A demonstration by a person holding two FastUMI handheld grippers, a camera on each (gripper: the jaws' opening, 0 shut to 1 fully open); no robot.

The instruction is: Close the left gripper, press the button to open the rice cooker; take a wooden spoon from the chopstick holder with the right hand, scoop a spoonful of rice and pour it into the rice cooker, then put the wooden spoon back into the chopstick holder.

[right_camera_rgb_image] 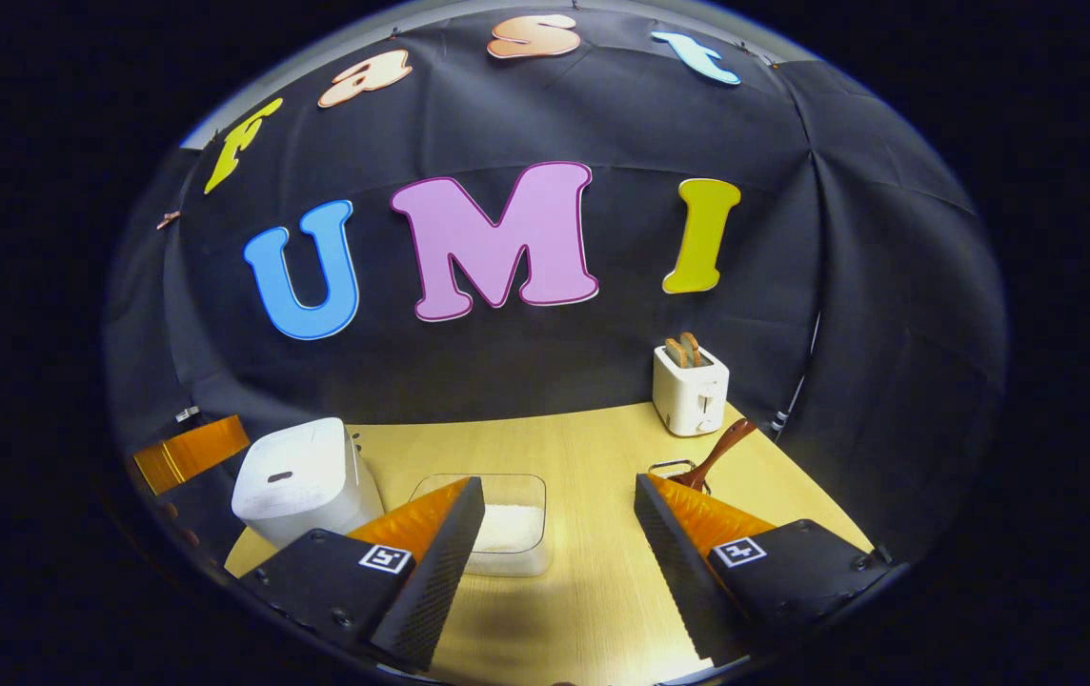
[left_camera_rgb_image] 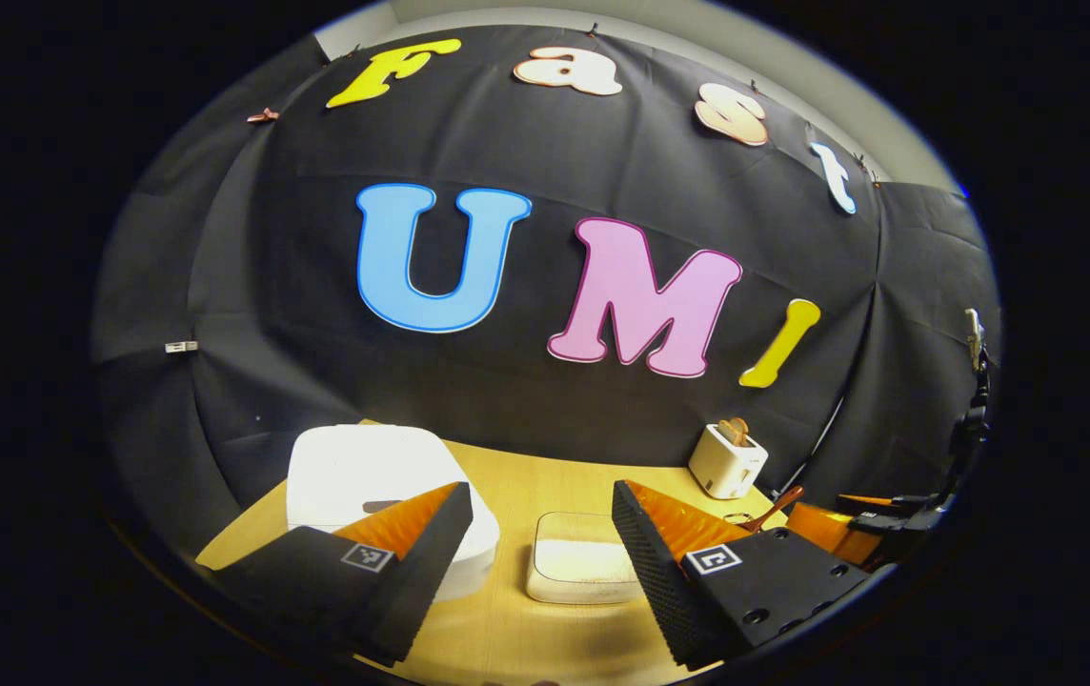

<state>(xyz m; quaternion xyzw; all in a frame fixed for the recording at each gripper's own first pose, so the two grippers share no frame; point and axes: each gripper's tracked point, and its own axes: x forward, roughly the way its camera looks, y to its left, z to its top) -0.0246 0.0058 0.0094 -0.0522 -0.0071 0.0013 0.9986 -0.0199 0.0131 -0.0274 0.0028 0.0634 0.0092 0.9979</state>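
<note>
Lid down on rice cooker (right_camera_rgb_image: 302, 476), spoon in holder, both grippers' jaws spread wide w/ nothing in them.

Wooden spoon (right_camera_rgb_image: 718, 450) leans in the chopstick holder (right_camera_rgb_image: 671, 469) on the worktop (right_camera_rgb_image: 593, 448), near the toaster (right_camera_rgb_image: 690, 389); rice sits in a clear tray (right_camera_rgb_image: 507, 529) betw. cooker & holder. Spoon looks light, stiff, smooth, prob. a bit slippy: pinch its thin handle up high, where it sticks out. Left gripper (left_camera_rgb_image: 540, 562) hangs by the cooker, right gripper (right_camera_rgb_image: 559, 562) over the tray. Fits before the job, or after it w/ lid shut again.
</note>
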